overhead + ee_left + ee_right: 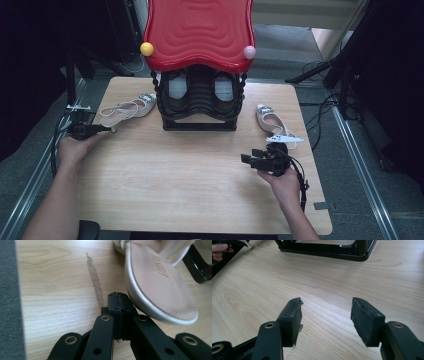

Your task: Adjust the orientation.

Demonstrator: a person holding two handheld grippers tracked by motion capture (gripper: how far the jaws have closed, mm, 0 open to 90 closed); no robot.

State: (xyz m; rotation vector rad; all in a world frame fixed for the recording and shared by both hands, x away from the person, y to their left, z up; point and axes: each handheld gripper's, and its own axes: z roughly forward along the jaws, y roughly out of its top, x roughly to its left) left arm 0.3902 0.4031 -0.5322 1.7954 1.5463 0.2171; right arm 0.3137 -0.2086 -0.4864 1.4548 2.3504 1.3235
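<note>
Left claw point(119, 305) (pressed together) beside pale sandal point(160, 282).

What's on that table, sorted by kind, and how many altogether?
Shoes: 2, one at the left, one at the right
Shoe rack: 1
Balls on the rack: 2, yellow and pink
Grippers: 2, left and right
Total: 7

The middle and near part of the wooden table point(190, 180) lies bare, open to a gripper from either side; at the far edge the black rack point(200, 102) under its red top point(199, 32) blocks the centre. Left of the rack a pale shoe point(127, 109) fills the gap, the left gripper point(107, 128) at its heel; right of it another shoe point(272, 122) lies near the table edge, the right gripper point(250, 160) just in front, jaws apart over bare wood.
</note>
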